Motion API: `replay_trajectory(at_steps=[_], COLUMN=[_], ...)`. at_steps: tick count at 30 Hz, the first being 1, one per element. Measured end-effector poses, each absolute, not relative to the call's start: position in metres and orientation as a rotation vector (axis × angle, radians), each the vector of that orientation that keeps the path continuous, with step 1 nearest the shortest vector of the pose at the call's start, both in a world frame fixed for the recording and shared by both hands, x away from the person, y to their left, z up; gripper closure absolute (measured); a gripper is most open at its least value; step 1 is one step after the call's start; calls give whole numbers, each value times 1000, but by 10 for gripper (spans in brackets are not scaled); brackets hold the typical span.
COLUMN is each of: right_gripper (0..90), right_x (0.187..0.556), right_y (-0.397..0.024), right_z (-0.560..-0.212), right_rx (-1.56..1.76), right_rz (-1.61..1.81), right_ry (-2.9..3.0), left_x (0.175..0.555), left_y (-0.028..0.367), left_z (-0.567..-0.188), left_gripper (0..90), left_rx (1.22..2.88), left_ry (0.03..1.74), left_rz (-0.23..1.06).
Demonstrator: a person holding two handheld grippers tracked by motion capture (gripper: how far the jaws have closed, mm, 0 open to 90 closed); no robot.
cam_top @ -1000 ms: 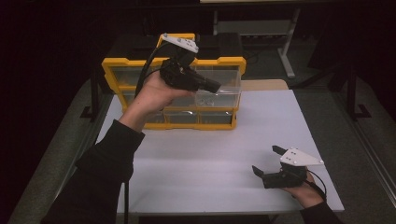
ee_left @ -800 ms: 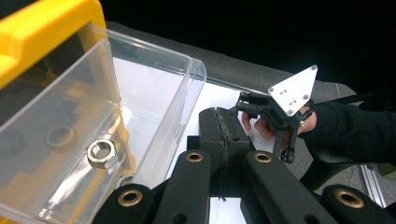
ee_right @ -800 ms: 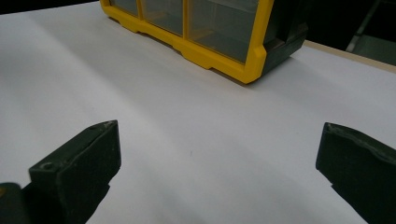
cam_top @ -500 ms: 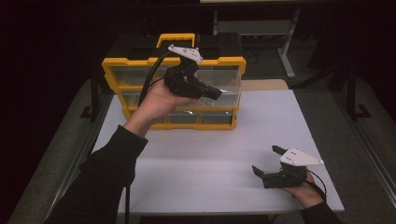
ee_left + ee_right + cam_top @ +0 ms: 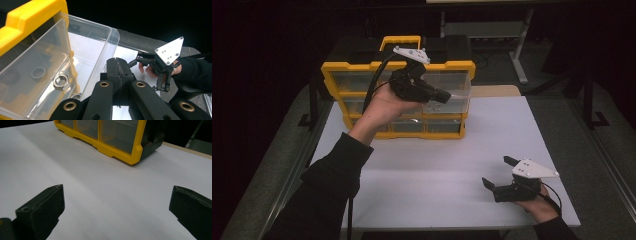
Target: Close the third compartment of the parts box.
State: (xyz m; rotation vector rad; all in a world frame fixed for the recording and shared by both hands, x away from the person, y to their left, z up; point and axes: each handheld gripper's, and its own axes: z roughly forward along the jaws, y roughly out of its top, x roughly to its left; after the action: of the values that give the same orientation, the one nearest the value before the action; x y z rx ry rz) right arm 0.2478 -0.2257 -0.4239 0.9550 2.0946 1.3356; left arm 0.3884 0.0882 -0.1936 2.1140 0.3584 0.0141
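White table (image 5: 512,135) bare between cabinet (image 5: 397,95) and my right claw (image 5: 496,172), high view | left claw (image 5: 443,95) at a pulled-out drawer | left gripper view: jaws pressed together, holding nothing, beside clear drawer (image 5: 75,50); one nut (image 5: 60,82), one washer (image 5: 38,72) | right gripper view: jaws wide, empty.

Left gripper (image 5: 443,96) is raised with fingers pressed together; right gripper (image 5: 498,173) rests low, fingers spread wide.
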Motion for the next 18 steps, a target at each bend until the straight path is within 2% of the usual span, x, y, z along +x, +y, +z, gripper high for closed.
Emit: replay_trajectory(at_steps=[18], right_gripper=[0], right_x=[249], right_y=[-226], right_z=[-425], right_rx=[959], right_rz=[1335], right_ry=[2099], left_x=[408], left_y=[89], left_z=[-195], left_gripper=[900], left_rx=[2097], left_ry=[434], left_rz=[73])
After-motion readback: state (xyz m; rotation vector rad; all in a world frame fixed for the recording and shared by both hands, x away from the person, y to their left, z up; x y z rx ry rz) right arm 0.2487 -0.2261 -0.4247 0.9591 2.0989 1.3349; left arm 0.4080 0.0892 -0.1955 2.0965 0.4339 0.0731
